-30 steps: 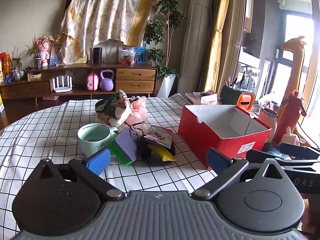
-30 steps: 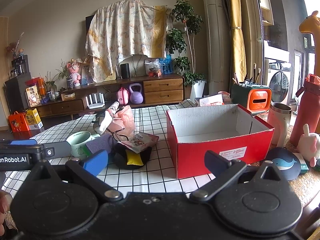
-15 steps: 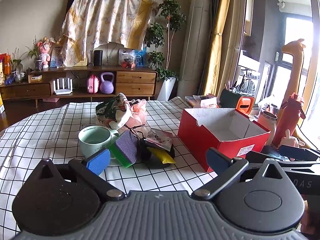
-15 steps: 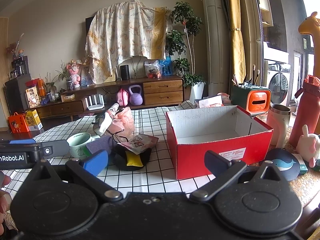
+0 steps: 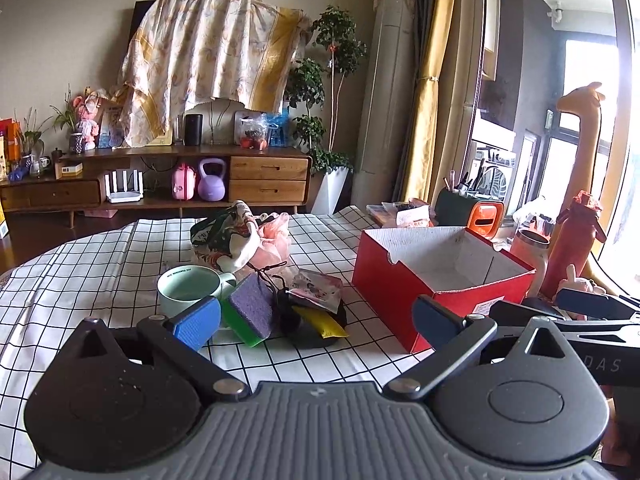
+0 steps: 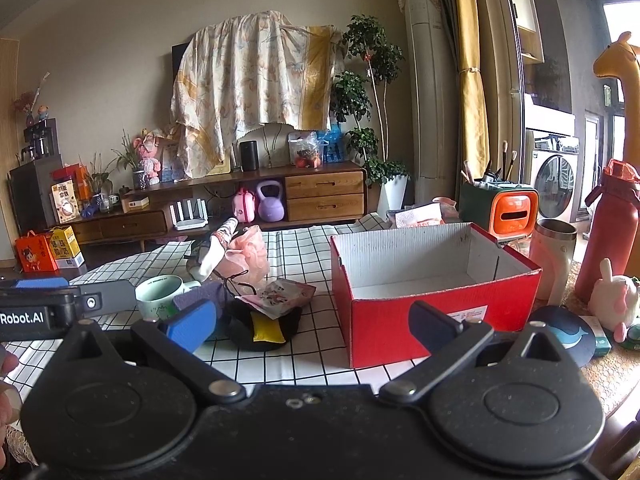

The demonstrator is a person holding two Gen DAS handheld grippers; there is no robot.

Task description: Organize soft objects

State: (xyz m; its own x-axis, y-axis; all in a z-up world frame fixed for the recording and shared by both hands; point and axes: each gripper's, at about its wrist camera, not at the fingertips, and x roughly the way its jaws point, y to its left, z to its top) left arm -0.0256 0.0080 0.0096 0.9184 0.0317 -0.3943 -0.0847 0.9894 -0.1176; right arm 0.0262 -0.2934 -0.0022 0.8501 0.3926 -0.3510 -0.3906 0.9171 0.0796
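Note:
A heap of soft things lies mid-table: a purple and green sponge (image 5: pixel 250 312), a black pouch with a yellow pad (image 5: pixel 320 322), a small printed packet (image 5: pixel 318 289), a pink mesh puff (image 5: pixel 276 240) and a floral cloth (image 5: pixel 220 236). An empty red cardboard box (image 5: pixel 440 276) stands to the right; it also shows in the right wrist view (image 6: pixel 436 292). My left gripper (image 5: pixel 316 318) is open and empty, short of the heap. My right gripper (image 6: pixel 312 324) is open and empty, in front of the box and the pouch (image 6: pixel 264 326).
A pale green mug (image 5: pixel 188 290) stands left of the sponge on the checked tablecloth (image 5: pixel 80 272). A red bottle (image 6: pixel 608 236), steel tumbler (image 6: pixel 554 256), white plush rabbit (image 6: pixel 612 300) and orange holder (image 6: pixel 512 210) stand right of the box.
Both grippers have lifted and shifted slightly, so the table sits lower in view. Both stay open. Nothing on the table has moved.

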